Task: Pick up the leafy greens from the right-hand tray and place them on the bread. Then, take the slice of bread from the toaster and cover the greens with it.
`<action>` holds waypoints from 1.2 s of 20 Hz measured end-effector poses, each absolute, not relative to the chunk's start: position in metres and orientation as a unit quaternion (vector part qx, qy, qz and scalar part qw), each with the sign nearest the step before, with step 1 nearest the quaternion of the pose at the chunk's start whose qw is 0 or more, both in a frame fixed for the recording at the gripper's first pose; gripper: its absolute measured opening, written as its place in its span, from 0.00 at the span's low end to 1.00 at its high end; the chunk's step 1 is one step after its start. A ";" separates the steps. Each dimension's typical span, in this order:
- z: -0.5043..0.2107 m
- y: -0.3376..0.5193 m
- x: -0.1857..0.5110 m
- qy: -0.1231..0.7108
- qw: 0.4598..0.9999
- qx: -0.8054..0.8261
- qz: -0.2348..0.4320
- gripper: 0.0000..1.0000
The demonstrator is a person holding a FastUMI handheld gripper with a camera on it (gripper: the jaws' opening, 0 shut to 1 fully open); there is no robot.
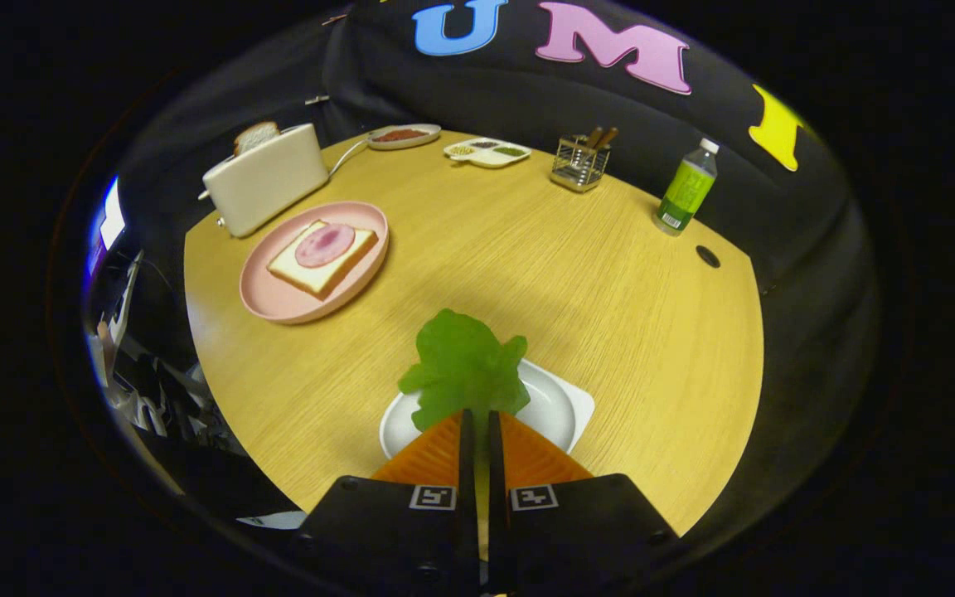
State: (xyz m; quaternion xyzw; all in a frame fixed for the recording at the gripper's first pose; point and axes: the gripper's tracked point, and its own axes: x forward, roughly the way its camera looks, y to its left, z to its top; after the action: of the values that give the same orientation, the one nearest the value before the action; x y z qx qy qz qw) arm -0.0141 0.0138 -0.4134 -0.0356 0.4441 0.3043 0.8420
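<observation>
Gripping leafy greens [465, 365] in closed jaws | white tray [556, 410] beneath | pink plate [274, 303], toaster [266, 178] beyond

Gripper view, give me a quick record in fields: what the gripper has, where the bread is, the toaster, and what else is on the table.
gripper: fingers nearly closed, pinching the leafy greens
greens position: at the fingertips, over the white tray
open bread: on the pink plate, bread slice topped with a round of ham
toaster: behind the plate, second slice sticking out of it
far side of table: small dish, divided tray, wire holder, green bottle
</observation>
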 end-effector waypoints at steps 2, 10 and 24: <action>-0.380 0.017 -0.010 0.416 0.861 -0.018 0.292 0.09; -0.246 0.068 -0.004 0.312 0.907 0.025 0.280 0.09; -0.281 0.231 -0.006 0.370 0.855 -0.023 0.363 0.09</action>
State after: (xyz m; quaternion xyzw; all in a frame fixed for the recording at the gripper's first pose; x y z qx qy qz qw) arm -0.0063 0.2308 -0.2806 -0.0232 0.3699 0.3629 0.8549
